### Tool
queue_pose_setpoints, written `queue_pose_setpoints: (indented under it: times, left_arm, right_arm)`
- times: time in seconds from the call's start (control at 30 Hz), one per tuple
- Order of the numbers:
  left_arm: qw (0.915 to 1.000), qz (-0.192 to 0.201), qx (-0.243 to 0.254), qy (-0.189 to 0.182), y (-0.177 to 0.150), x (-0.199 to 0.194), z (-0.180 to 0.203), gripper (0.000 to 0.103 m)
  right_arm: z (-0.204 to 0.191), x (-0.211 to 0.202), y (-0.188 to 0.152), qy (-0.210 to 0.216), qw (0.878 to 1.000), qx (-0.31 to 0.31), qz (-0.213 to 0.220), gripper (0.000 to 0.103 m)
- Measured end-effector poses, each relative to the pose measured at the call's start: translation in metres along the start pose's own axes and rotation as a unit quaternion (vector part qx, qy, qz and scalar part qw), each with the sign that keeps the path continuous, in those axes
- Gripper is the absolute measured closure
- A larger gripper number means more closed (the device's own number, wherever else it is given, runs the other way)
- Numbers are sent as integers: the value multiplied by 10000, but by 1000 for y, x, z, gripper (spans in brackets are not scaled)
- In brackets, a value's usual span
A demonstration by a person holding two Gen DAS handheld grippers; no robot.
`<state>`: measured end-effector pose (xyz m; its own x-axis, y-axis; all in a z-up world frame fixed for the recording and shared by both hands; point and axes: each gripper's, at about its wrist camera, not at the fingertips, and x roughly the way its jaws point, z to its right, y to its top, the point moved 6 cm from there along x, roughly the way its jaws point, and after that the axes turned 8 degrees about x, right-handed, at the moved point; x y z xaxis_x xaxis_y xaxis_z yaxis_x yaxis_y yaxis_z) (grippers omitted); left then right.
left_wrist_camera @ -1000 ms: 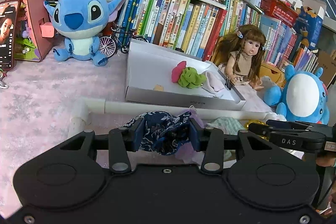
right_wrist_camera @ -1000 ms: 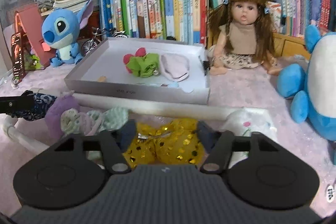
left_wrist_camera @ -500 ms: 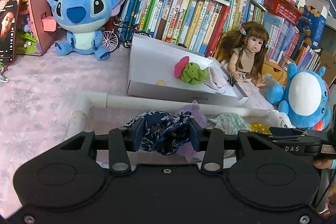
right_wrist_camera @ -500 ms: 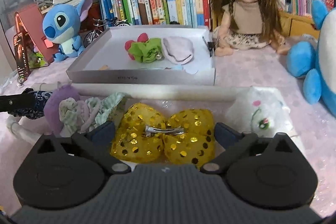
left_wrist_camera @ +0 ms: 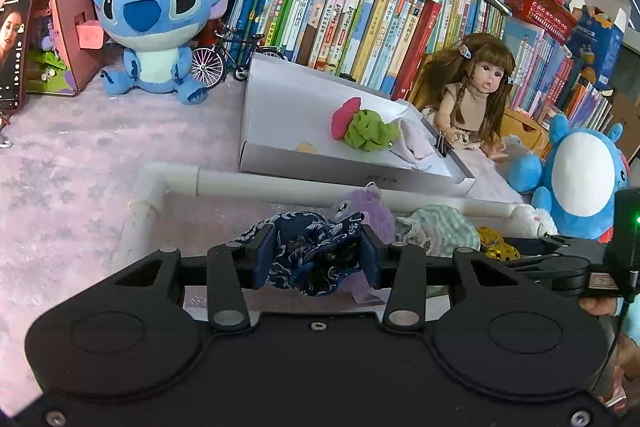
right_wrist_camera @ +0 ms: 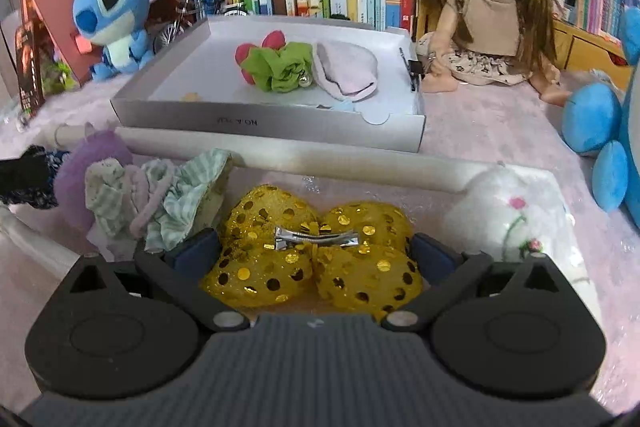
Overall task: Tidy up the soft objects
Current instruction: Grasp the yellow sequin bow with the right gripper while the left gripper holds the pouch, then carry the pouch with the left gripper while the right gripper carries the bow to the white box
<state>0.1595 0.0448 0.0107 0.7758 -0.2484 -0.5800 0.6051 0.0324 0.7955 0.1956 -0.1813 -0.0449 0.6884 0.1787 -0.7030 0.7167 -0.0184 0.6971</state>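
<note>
At the bottom of the left view, the left gripper (left_wrist_camera: 316, 259) is clenched on a blue scrunchie (left_wrist_camera: 308, 251). At the bottom of the right view, the right gripper (right_wrist_camera: 312, 259) is spread wide around a gold bow (right_wrist_camera: 312, 255) — not squeezing it yet. Left of the bow lie a striped scrunchie (right_wrist_camera: 180, 195) and a purple puff (right_wrist_camera: 92, 159); a white ball (right_wrist_camera: 508, 215) sits to its right. Farther up, mid-frame, the white box (right_wrist_camera: 264, 125) holds three soft things — pink, green and pale. So about three are done, five are left.
</note>
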Motion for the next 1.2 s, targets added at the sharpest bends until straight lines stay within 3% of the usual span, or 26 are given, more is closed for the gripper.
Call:
queue_pose_setpoints:
  times: [0.53, 0.6, 0.77, 0.9, 1.2]
  left_arm:
    - [10000, -1, -75, 20, -1, -1, -2, 61]
    - [10000, 12, -82, 28, -1, -2, -2, 61]
    - [10000, 45, -85, 17, 2, -5, -3, 61]
    - [9999, 110, -85, -6, 6, -7, -1, 61]
    - [9998, 160, -76, -87, 16, -8, 2, 62]
  right_arm:
    - [-9, 19, 4, -21, 9992, -33, -389, 0]
    - [-11, 13, 4, 100, 9996, 21, -251, 7]
    - [-16, -6, 3, 228, 9997, -16, 59, 36]
    - [-16, -19, 5, 211, 9994, -17, 257, 50]
    - [-18, -40, 17, 337, 9978, 25, 570, 55]
